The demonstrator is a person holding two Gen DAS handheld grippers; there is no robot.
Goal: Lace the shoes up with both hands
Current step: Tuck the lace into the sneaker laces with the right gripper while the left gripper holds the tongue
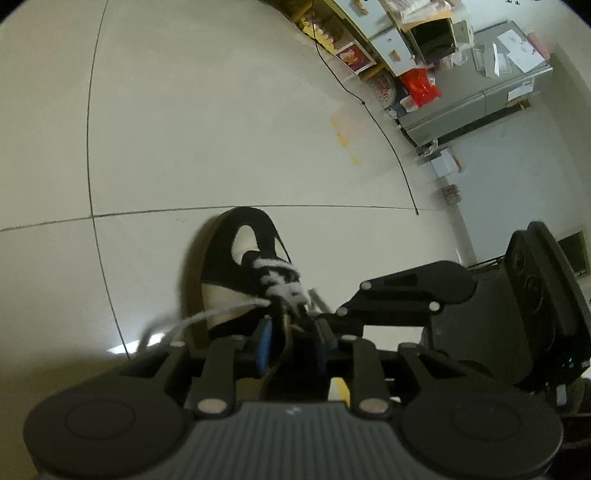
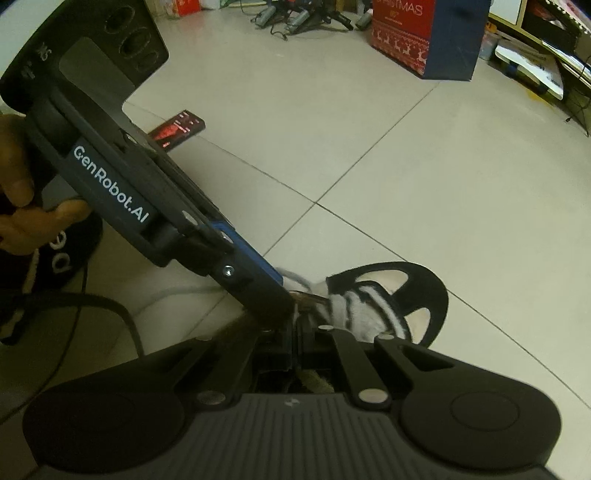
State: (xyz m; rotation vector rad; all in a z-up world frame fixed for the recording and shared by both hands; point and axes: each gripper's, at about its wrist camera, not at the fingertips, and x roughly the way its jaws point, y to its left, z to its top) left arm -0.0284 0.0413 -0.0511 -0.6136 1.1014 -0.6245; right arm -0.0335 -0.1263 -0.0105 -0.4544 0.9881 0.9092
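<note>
A black and white sneaker with white laces lies on the tiled floor, toe pointing away. My left gripper sits at the shoe's collar, fingers a little apart astride the tongue top, and a loose white lace end trails left. In the right wrist view the shoe shows its laced tongue. My right gripper is closed to a narrow gap at the tongue; what it pinches is hidden. The left gripper crosses in from the left, touching the same spot.
A black cable runs over the floor. A fridge and shelves stand far right. A red Christmas bag, a dark red box and a slipper lie on the floor.
</note>
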